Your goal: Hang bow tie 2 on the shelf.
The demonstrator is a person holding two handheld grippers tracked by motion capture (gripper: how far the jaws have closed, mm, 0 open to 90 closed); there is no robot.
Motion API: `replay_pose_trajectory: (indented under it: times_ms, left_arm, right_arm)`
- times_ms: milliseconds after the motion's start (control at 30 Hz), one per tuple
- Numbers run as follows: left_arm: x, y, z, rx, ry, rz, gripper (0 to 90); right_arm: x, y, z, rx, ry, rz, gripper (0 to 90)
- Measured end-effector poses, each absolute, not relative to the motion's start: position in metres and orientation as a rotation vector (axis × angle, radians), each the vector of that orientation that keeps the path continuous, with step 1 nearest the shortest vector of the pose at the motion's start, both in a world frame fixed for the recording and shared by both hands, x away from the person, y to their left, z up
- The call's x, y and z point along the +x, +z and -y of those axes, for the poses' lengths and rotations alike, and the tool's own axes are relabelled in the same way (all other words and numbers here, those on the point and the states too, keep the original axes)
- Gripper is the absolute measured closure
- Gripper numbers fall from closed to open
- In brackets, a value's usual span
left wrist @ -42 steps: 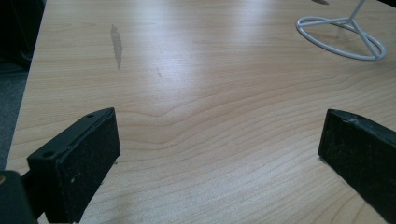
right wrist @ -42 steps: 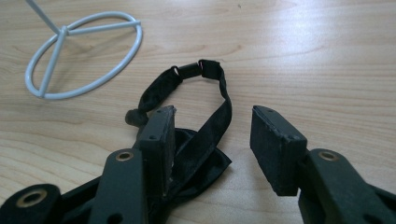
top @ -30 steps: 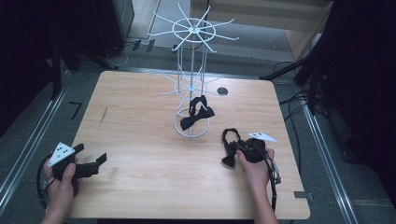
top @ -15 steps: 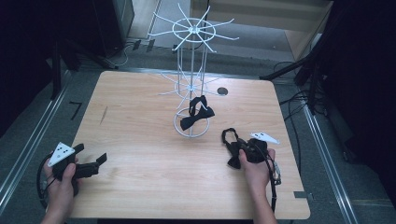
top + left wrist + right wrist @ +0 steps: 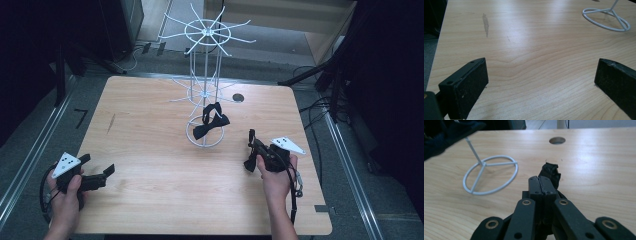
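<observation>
Your left tongs (image 5: 97, 176) rest spread at the counter's (image 5: 150, 150) near left. Right of the wire stand (image 5: 205, 90), your right tongs (image 5: 543, 183) pinch a black fabric piece (image 5: 551, 173); that thin hold could slip.

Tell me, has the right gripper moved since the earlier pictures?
Yes. The right gripper, shut on a black bow tie, has risen slightly, judged against the white stand's ring.

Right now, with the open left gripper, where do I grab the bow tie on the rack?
Probably its lower-left wing: the bow tie hangs tilted, and that wing juts clear of the rack pole. Bring the left gripper in from the left side.
</observation>
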State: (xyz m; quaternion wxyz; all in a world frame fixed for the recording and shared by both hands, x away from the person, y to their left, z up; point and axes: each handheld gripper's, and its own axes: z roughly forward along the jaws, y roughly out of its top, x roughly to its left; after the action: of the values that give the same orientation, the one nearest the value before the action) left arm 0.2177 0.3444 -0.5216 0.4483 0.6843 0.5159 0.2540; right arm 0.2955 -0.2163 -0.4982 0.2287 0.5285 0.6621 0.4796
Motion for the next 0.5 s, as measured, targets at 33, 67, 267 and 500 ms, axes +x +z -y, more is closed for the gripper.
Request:
replay_pose_trajectory:
  times_ms: [33, 67, 267, 500]
  left_arm:
    - [0.218, -0.522, -0.344, 1.693, 0.631, -1.277, 0.0]
    - [0.218, -0.522, -0.344, 1.693, 0.631, -1.277, 0.0]
    - [0.218, -0.522, -0.344, 1.692, 0.632, -1.279, 0.0]
    - [0.218, -0.522, -0.344, 1.693, 0.629, -1.275, 0.0]
  right_arm:
    - [0.295, -0.493, 0.215, 1.439, 1.339, -1.807, 90.0]
    - [0.295, -0.493, 0.215, 1.439, 1.339, -1.807, 90.0]
    - [0.295, -0.478, 0.212, 1.398, 1.405, -1.771, 90.0]
    - [0.298, -0.458, 0.207, 1.368, 1.449, -1.73, 90.0]
